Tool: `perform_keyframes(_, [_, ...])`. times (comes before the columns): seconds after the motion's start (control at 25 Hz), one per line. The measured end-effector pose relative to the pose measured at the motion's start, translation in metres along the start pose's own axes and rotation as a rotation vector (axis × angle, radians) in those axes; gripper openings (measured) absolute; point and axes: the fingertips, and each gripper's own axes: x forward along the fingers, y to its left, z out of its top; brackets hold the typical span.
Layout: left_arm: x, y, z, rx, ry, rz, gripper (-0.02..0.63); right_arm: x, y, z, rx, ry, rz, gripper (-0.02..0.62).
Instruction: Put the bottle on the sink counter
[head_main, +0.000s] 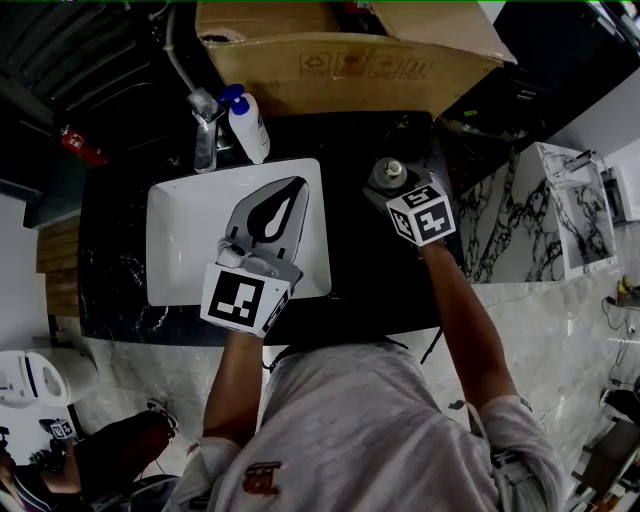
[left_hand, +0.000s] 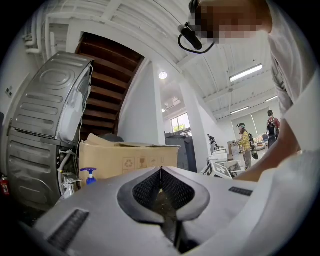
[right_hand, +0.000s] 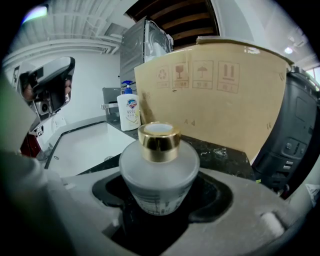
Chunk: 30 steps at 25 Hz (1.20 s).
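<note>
A small frosted glass bottle (right_hand: 159, 170) with a gold cap sits upright between the jaws of my right gripper (right_hand: 161, 196), which is shut on its body. From the head view, the bottle (head_main: 389, 172) and right gripper (head_main: 388, 186) are over the black sink counter (head_main: 370, 285), just right of the white sink (head_main: 180, 240). Whether the bottle's base touches the counter is hidden. My left gripper (head_main: 298, 188) hovers over the sink basin, shut with nothing in it; its fingertips meet in the left gripper view (left_hand: 161, 172).
A white soap dispenser (head_main: 248, 125) with a blue pump stands beside the faucet (head_main: 205, 132) behind the sink. A large cardboard box (head_main: 350, 60) sits along the counter's back edge. Marble wall panels (head_main: 520, 230) are at the right.
</note>
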Motion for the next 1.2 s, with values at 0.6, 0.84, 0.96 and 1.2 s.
perform_keyframes(0.6, [-0.002,-0.007,-0.001,-0.003,0.001,-0.022,0.002,-0.027,0.002,0.009,0.033,-0.076,-0.020,0.360])
perform_keyframes(0.84, [-0.005,-0.014,0.004,-0.003,-0.008,-0.036,0.002,-0.072,0.015,0.042,0.027,-0.223,-0.032,0.360])
perform_keyframes(0.96, [-0.005,-0.022,0.008,-0.001,-0.013,-0.050,0.002,-0.103,0.032,0.068,0.021,-0.350,-0.002,0.350])
perform_keyframes(1.2, [-0.004,-0.041,0.020,0.006,-0.023,-0.091,0.002,-0.162,0.071,0.118,-0.011,-0.591,0.068,0.170])
